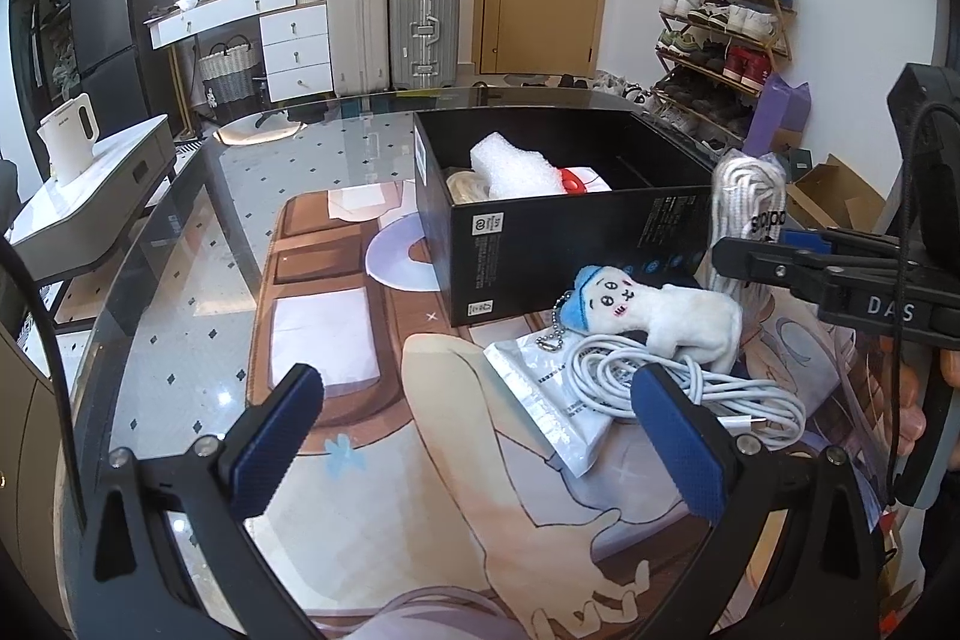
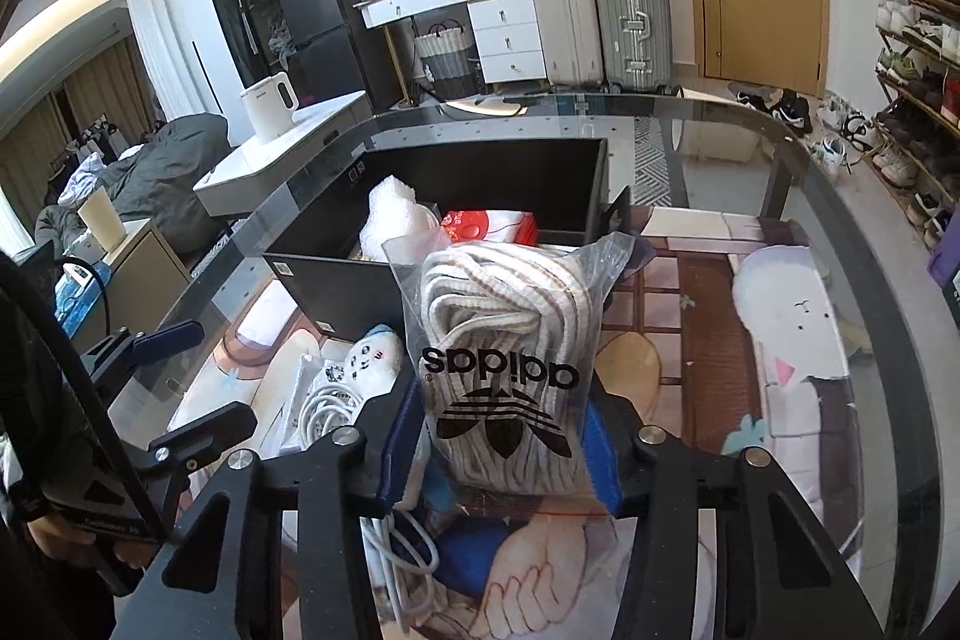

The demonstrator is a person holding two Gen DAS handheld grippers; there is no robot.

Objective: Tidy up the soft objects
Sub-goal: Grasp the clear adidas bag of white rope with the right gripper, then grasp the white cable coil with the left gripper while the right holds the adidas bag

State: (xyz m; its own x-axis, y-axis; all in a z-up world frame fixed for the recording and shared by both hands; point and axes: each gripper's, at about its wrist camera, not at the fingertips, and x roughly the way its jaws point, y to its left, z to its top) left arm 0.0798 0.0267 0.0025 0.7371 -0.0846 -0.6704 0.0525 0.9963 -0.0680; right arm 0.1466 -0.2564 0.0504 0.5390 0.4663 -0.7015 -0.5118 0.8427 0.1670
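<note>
Right gripper [image 2: 504, 436] clamps bagged laces [image 2: 501, 370] (held aloft); left gripper [image 1: 474, 436] gapes.

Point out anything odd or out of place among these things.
The plush toy lies across a coiled white cable and a flat packet, piled outside the black box. Nothing looks spilled or damaged.

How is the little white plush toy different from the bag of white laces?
The plush toy lies on the table mat beside the black box; the bag of laces is clamped in the right hand-held gripper, above the mat. The plush toy is bare, with a drawn face and blue cap; the laces sit inside clear plastic printed "adidas". The bag of laces looks bulkier. Both are soft and mostly white.
</note>
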